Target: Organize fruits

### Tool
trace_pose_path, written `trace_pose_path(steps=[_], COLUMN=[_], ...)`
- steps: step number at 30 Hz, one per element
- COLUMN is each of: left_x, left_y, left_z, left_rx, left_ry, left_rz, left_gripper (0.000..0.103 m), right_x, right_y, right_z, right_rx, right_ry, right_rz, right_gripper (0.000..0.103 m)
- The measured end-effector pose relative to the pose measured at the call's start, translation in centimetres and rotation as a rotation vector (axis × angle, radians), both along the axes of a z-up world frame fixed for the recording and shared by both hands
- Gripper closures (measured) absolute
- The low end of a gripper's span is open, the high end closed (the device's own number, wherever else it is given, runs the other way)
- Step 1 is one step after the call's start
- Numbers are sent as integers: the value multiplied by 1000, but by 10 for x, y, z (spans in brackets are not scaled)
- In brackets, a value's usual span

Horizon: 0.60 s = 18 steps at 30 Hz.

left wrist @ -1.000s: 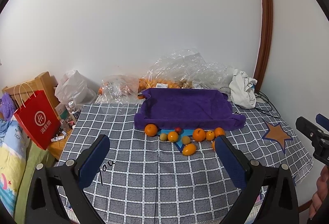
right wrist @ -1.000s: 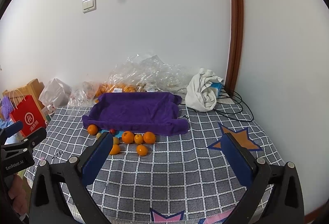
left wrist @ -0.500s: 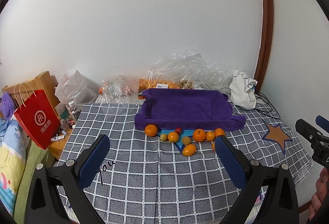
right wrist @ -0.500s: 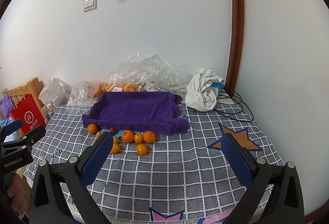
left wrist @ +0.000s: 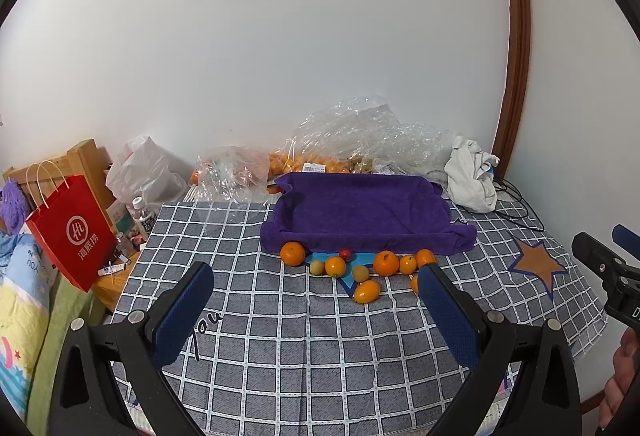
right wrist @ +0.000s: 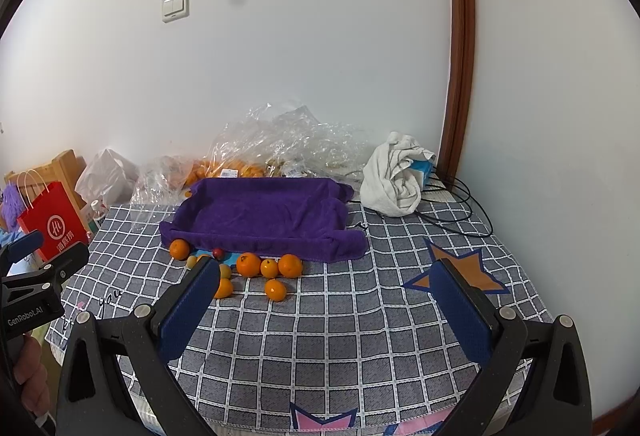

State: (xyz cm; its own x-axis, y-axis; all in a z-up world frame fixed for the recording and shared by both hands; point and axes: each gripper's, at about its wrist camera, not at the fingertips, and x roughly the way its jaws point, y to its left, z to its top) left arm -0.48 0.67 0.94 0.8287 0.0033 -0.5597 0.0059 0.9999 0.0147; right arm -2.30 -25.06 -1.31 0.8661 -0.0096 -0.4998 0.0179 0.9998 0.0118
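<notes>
With both tools, left (left wrist: 316,282) and right (right wrist: 328,276), held apart and empty, the round fruits (left wrist: 386,263) could be nudged and rolled off the surface (left wrist: 280,356) instead of into the purple tray (left wrist: 360,212).

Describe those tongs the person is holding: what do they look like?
Each pair of tongs, left and right, has black, finely speckled plastic arms with silver screws and flat textured dark-blue pads. One body carries white "GenRobot.AI" lettering. Bare hands grip them; no sleeves or cables show.

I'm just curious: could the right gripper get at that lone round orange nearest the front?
Probably yes. The right gripper is open, and the lone round orange sits apart from the other fruit on the checked cloth, nothing between.
</notes>
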Motion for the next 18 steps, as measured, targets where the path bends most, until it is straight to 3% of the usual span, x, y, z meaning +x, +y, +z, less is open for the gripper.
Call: trace_pose_path(steps=[18], left_x=[-3], left_y=[-3], left_z=[-2], left_rx=[-5], left_ry=[1], left_rz=[-4], left_gripper=[0], right_x=[-1], right_y=[-2], right_z=[-3], right_rx=[2], right_ry=[3], right_rz=[3], right_gripper=[0])
